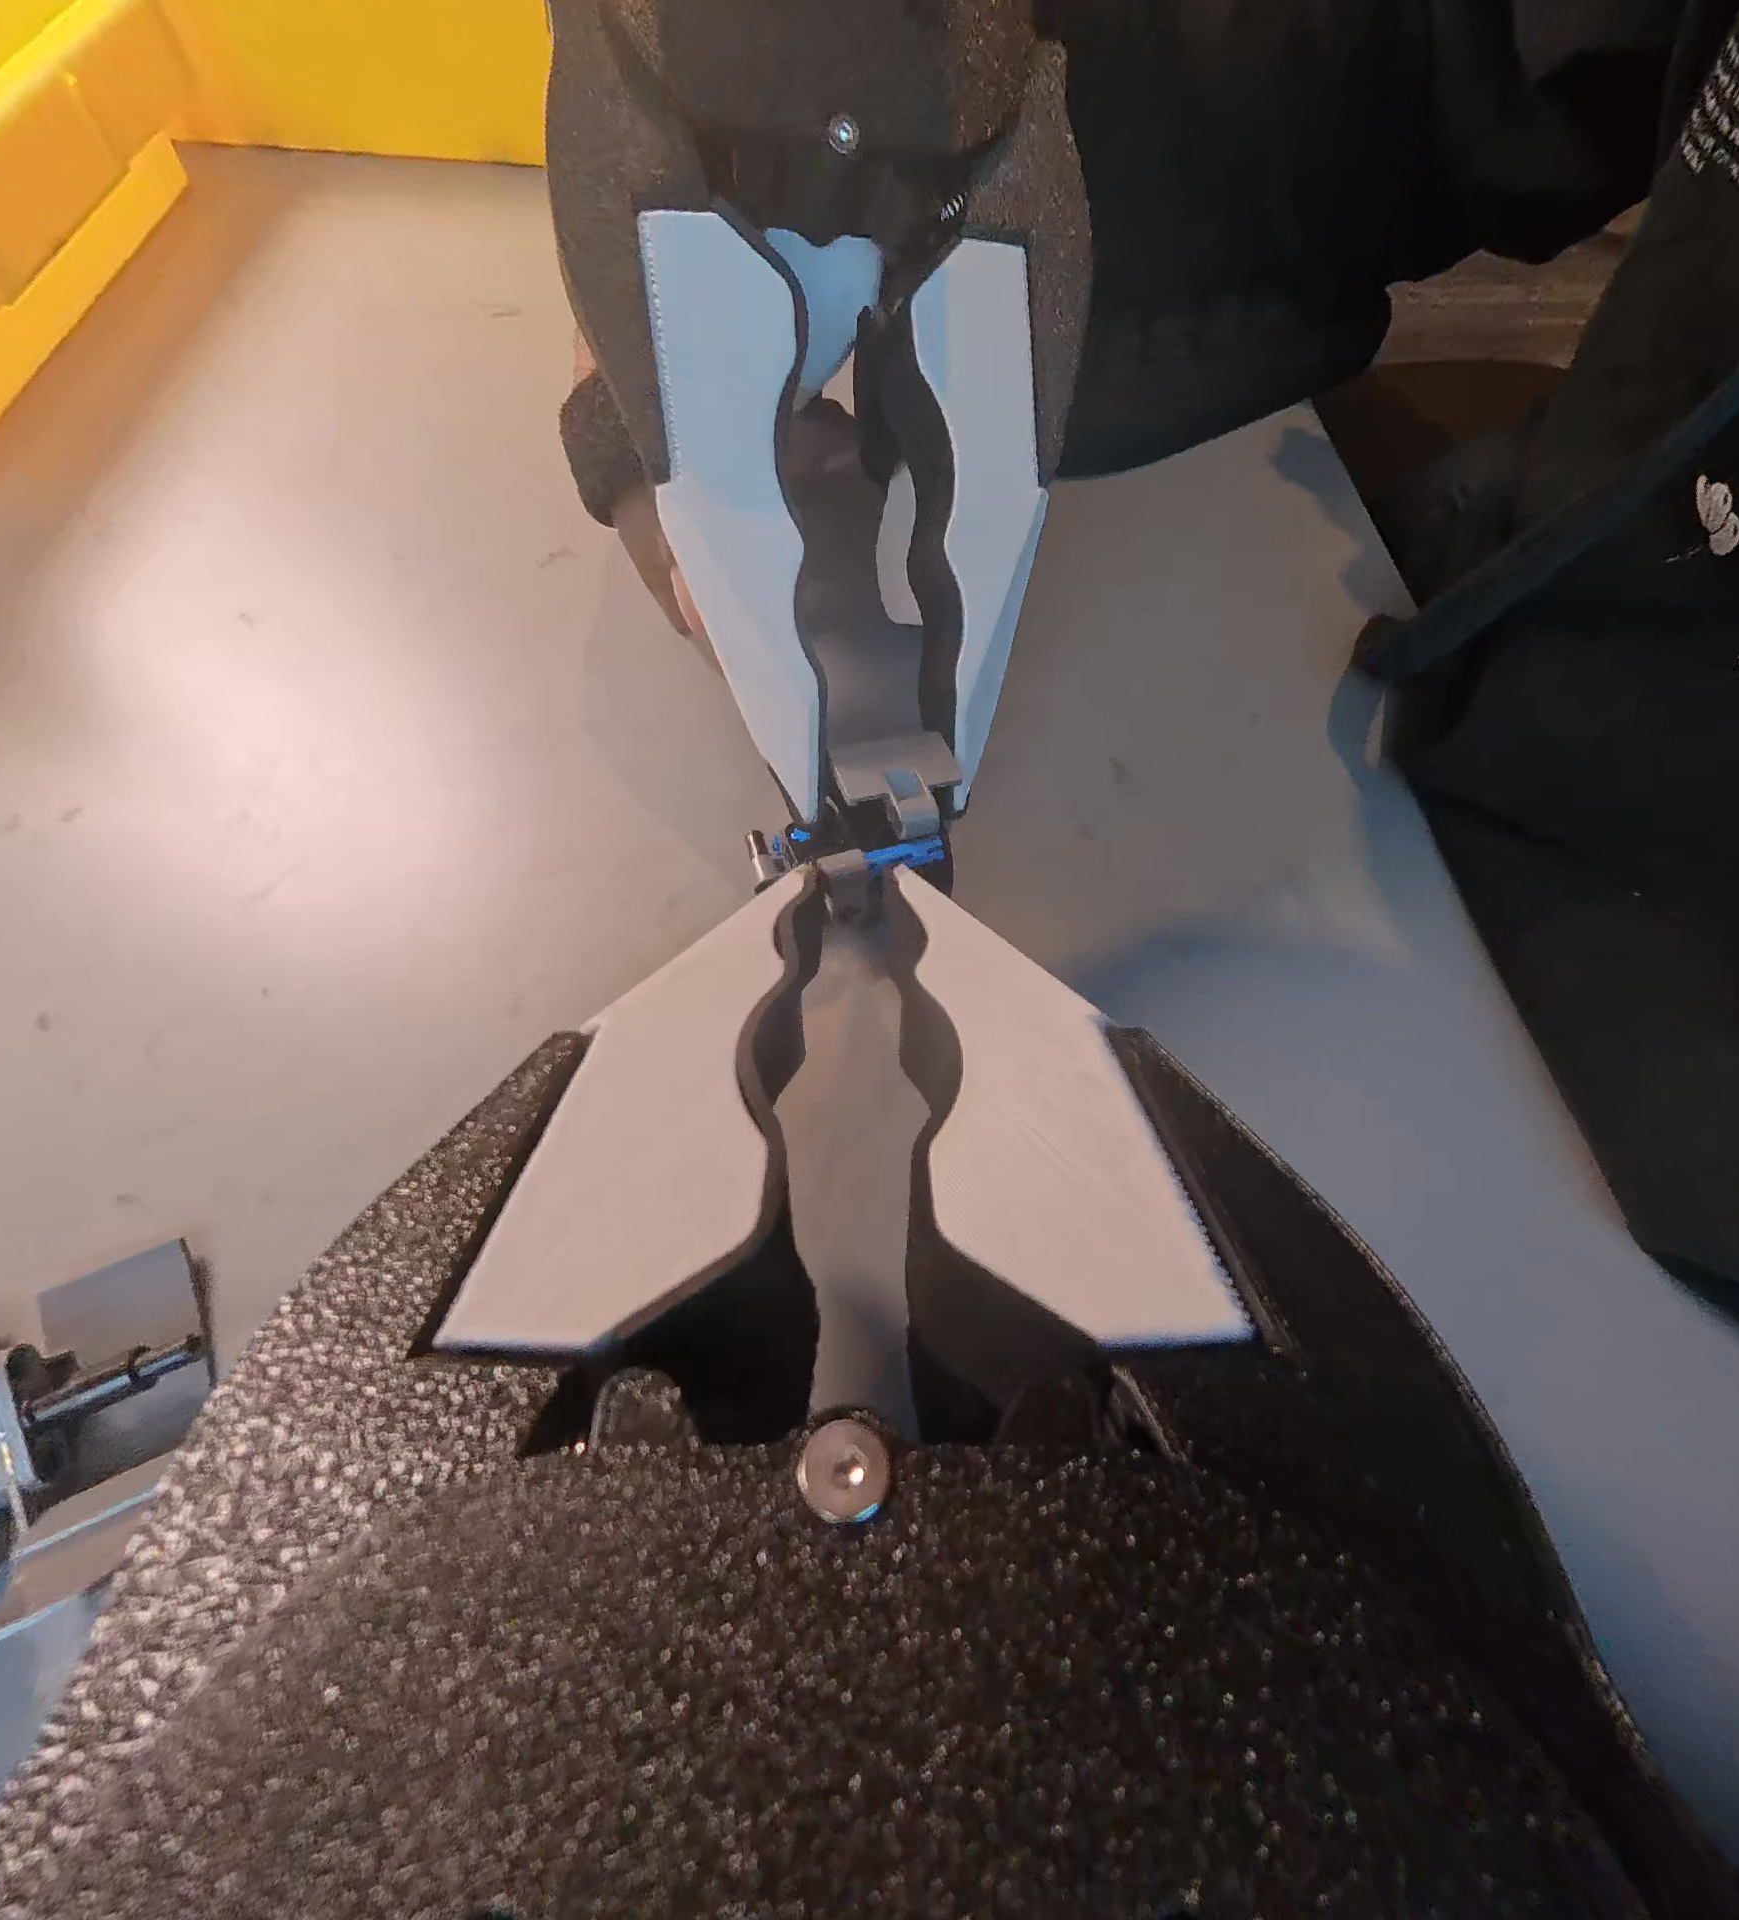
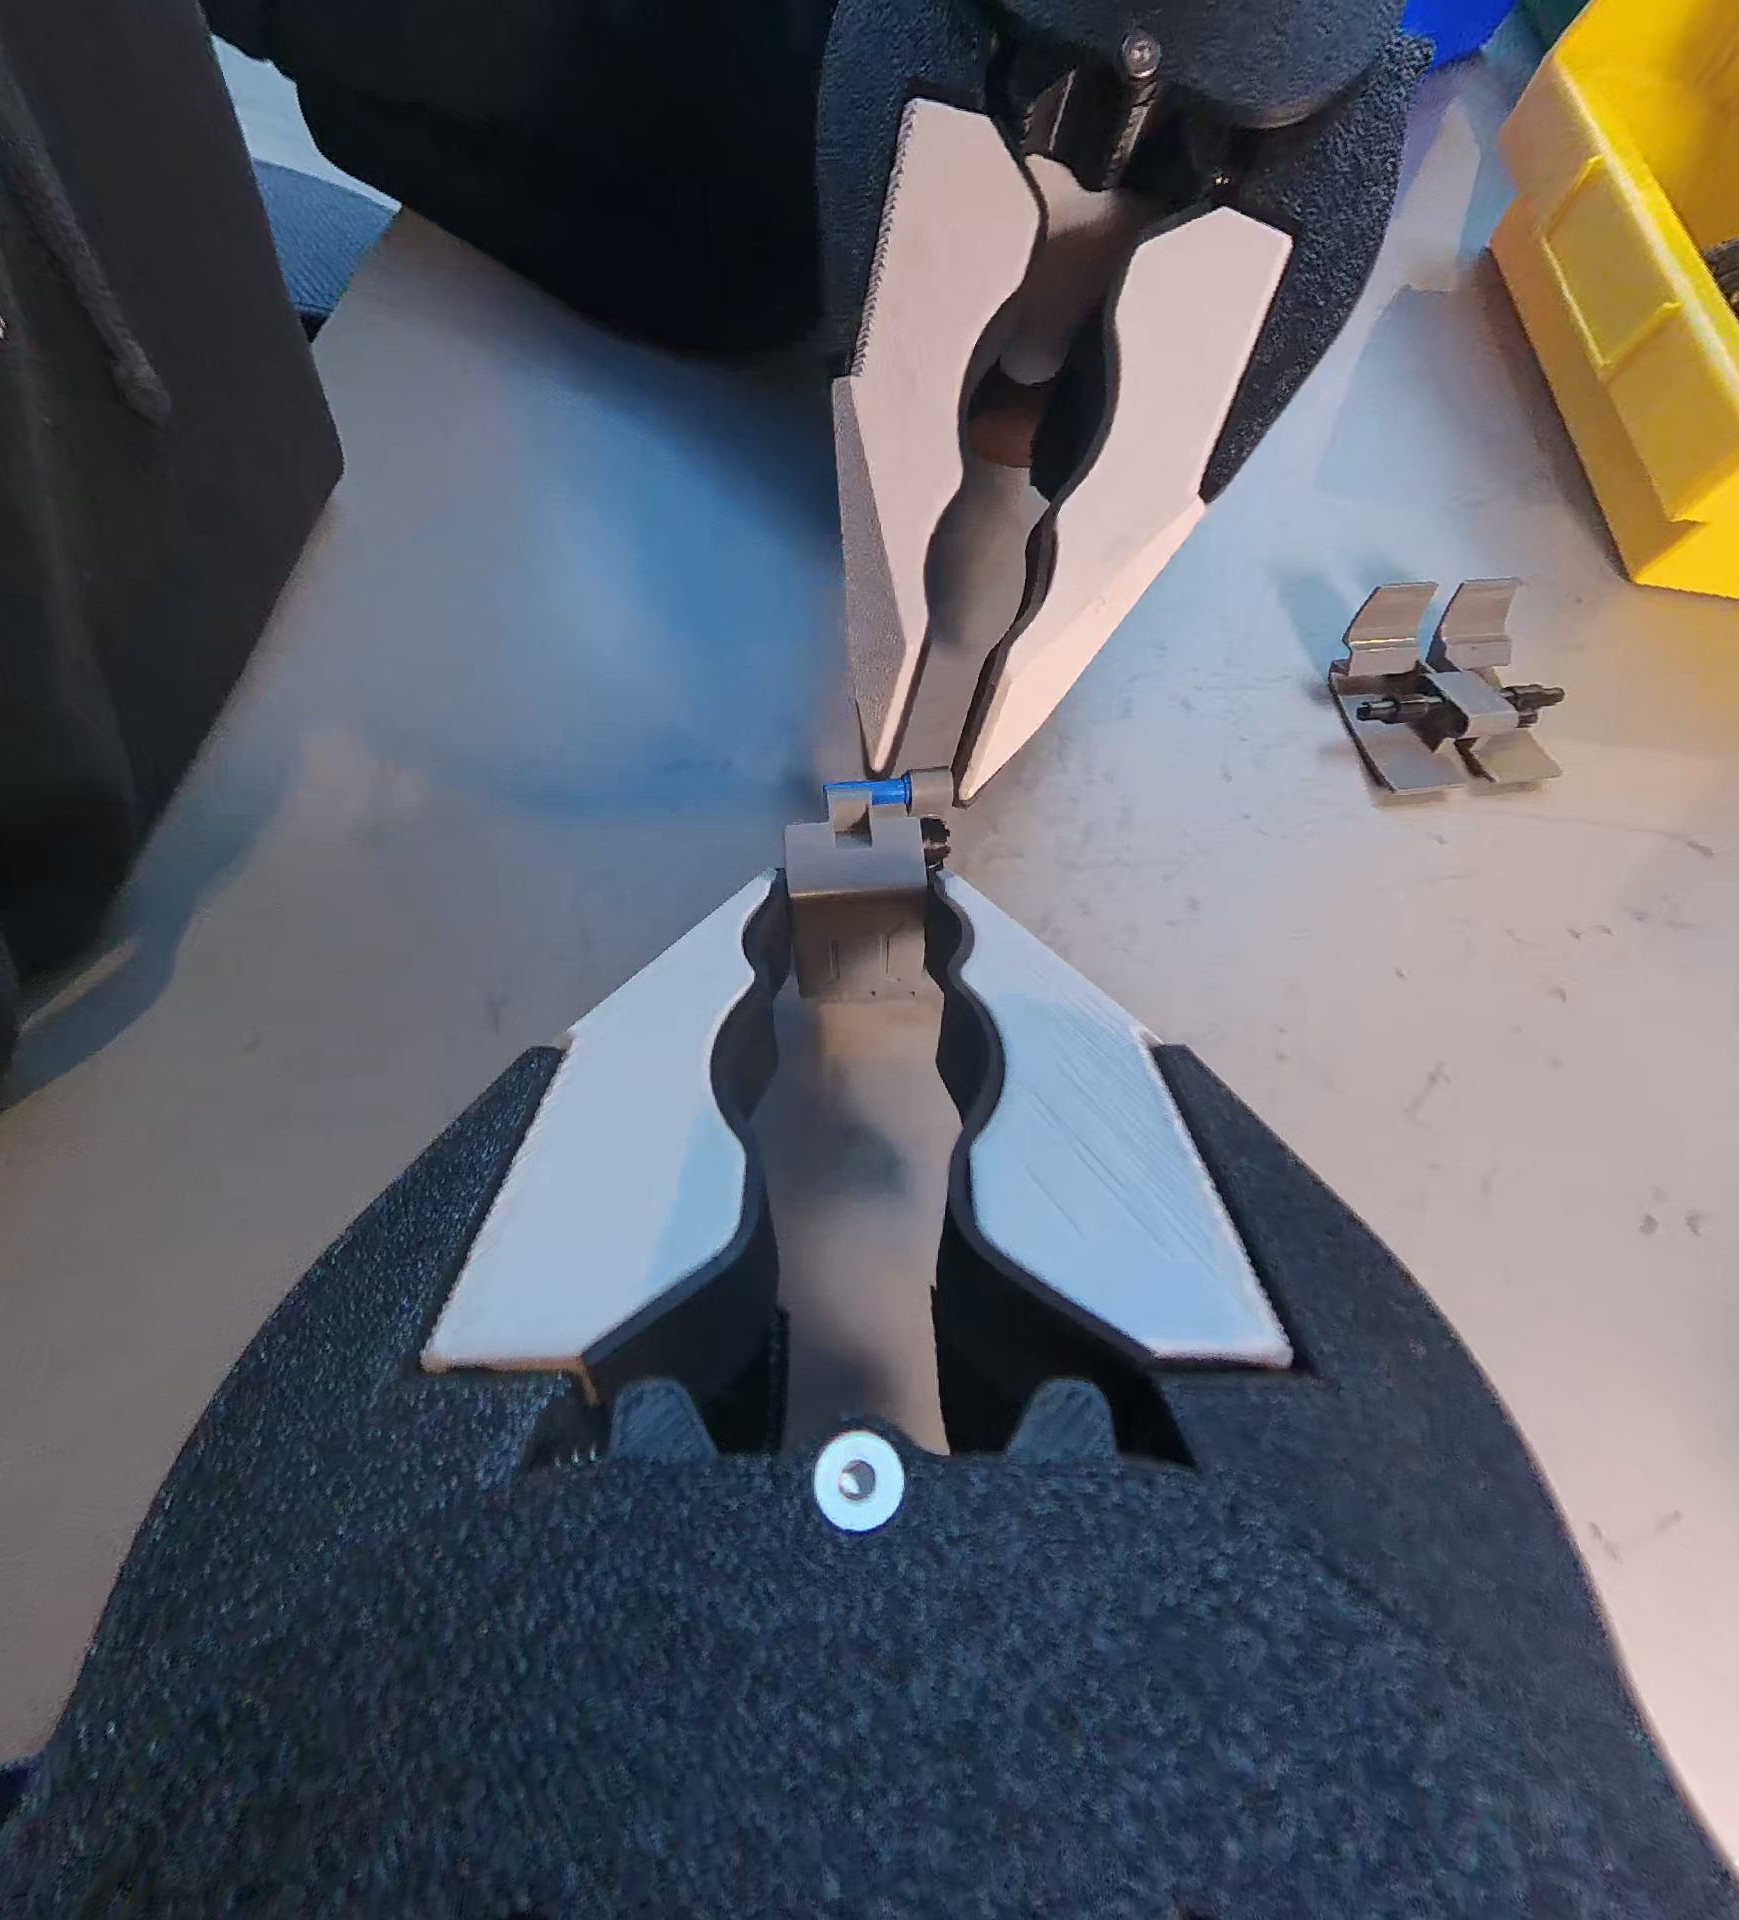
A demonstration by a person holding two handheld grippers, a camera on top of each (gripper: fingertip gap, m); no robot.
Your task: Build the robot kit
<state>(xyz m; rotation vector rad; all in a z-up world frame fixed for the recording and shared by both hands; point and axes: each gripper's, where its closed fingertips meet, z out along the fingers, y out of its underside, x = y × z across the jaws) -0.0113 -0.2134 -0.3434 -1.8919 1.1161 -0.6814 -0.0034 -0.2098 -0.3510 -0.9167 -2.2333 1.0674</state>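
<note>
A pale grey worktop point(image 2: 1364, 1039), scuffed with small dark marks and lit with soft patches of glare, fills both views. Two hand-held grippers meet tip to tip above it. The right gripper point(image 2: 857, 883) has its grey fingers closed onto a small grey plastic block point(image 2: 852, 914), held at the very tips. The left gripper point(image 1: 849, 883) comes in from the opposite side with its tips nearly together, pinching a small grey connector piece with a blue pin point(image 1: 891, 854) that touches the end of the block; how firm that grip is cannot be told. Both grippers have textured black bodies and wavy black inner pads. On the worktop to the right in the right wrist view lies a separate grey assembly of curved plates on a dark axle point(image 2: 1445, 694), well apart from the grippers; a similar grey part point(image 1: 23, 1444) shows blurred at the lower left edge of the left wrist view. A yellow plastic bin point(image 2: 1613, 312) stands at the worktop's far edge, holding a dark wheel-like item. A person in black clothing point(image 1: 1613, 727) sits close behind the worktop.
</note>
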